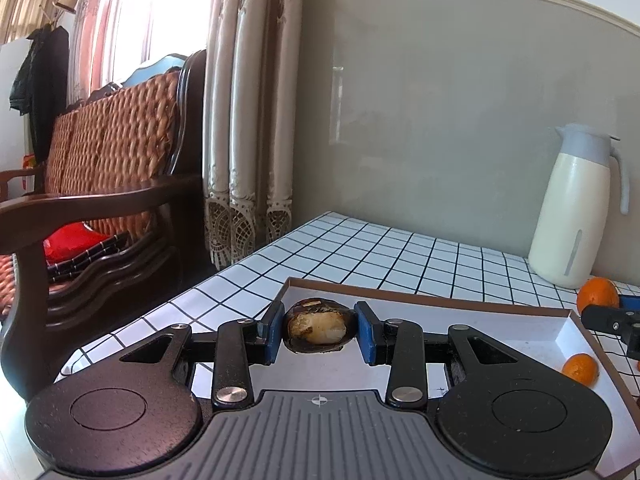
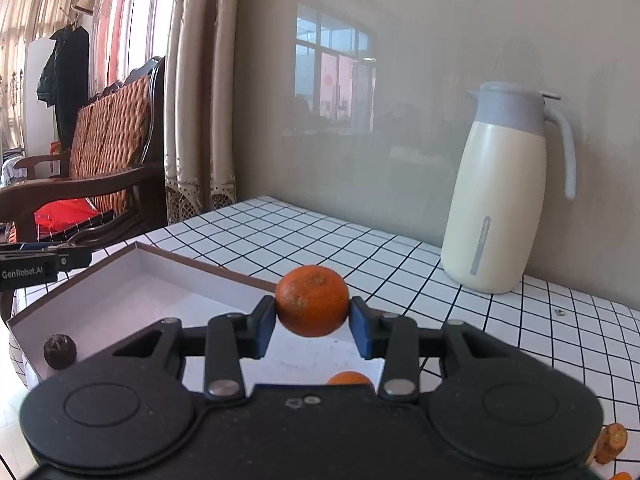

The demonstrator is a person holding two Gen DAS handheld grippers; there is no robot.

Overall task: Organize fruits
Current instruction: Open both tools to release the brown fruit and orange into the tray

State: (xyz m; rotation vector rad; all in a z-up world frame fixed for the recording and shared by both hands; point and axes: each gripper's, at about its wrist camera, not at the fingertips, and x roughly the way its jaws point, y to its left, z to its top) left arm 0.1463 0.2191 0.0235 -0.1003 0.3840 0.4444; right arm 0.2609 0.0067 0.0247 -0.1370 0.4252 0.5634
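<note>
On the side of the left gripper (image 2: 44,266), seen from the right wrist camera, white lettering read "GenRobot.AI"; no other writing could be made out. That left gripper (image 1: 320,330) was clamped on a dark, shrivelled fruit (image 1: 320,327), its skin split to show pale flesh, held above the far left corner of the box (image 1: 440,299). The fruit's kind was hard to tell from this view, possibly an overripe passion fruit. The right gripper (image 2: 313,314) was closed on an orange (image 2: 312,300), held over the far wall of the same shallow white box (image 2: 200,264) with its brown rim.

Inside the box, a small dark fruit (image 2: 60,351) lay against the left wall, and a second orange (image 2: 349,378) sat near the right end, partly hidden behind the gripper body. Much of the box floor between them lay bare. A carrot piece (image 2: 612,442) rested on the tabletop (image 2: 320,236) at the right edge of the view.

Beyond the box, the grid-patterned tabletop ran open back to the grey wall, with a cream jug (image 2: 504,200) standing near the wall at the right. The tabletop's left edge dropped off toward a wooden chair (image 1: 112,152) and curtains (image 1: 248,120).
</note>
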